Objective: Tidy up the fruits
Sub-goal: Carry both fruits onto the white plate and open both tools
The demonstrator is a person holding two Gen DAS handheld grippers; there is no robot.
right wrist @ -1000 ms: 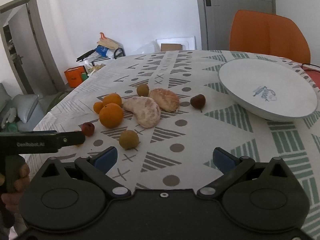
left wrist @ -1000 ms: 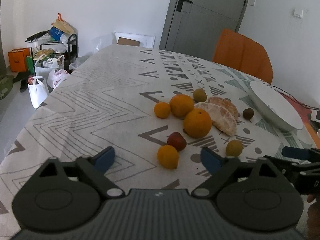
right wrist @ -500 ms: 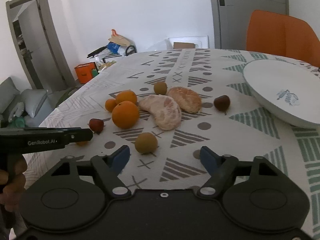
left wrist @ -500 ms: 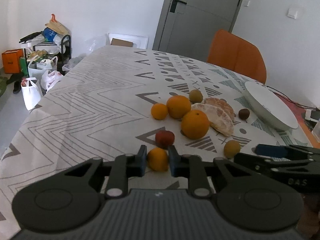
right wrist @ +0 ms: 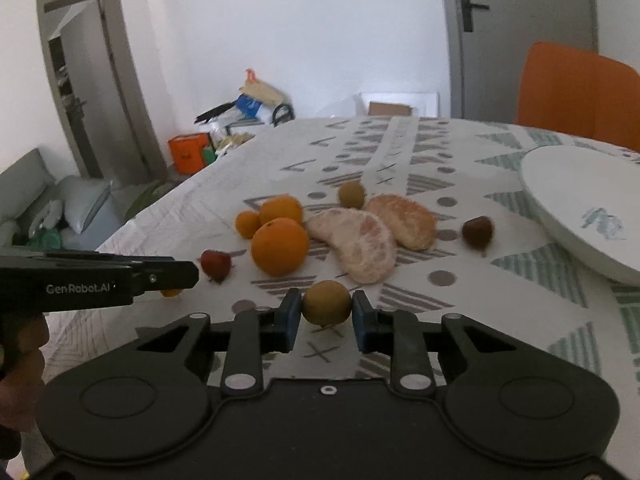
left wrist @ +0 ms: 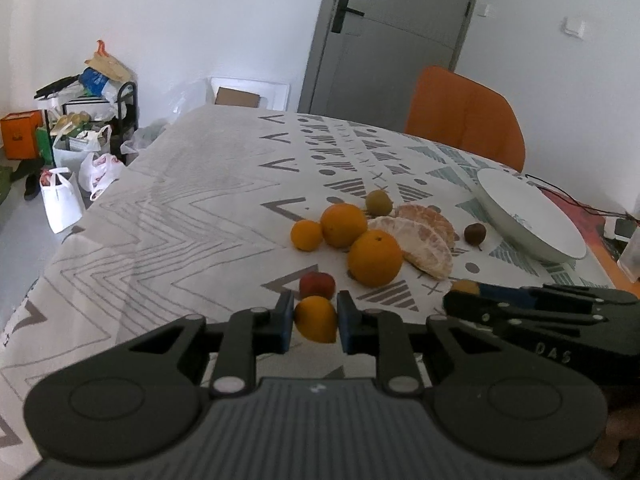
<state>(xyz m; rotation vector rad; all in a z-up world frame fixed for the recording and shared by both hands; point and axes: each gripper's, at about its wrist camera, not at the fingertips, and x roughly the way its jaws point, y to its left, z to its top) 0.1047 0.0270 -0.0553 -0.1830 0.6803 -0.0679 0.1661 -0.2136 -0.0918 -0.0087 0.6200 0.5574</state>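
1. Once wide a second ago, left hand-held gripper [left wrist: 315, 322] now clamped on small round orange citrus [left wrist: 315, 319], at 6 o'clock low on patterned desk [left wrist: 192, 232].
2. Right hand-held gripper [right wrist: 326, 316] likewise newly closed around greenish-brown round fruit [right wrist: 326, 303]; both likely ready for white ceramic plate [right wrist: 568, 200] at 2 o'clock.

Right gripper [right wrist: 326, 322] jaws, wide a second ago, now clamp a greenish fruit [right wrist: 326, 303]; left gripper [left wrist: 315, 322] lifts its small orange [left wrist: 315, 319].

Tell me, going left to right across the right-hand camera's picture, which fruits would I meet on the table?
Small red fruit → small orange citrus → big round orange → greenish-brown fruit held in the tongs → peeled citrus half → dark brown fruit.
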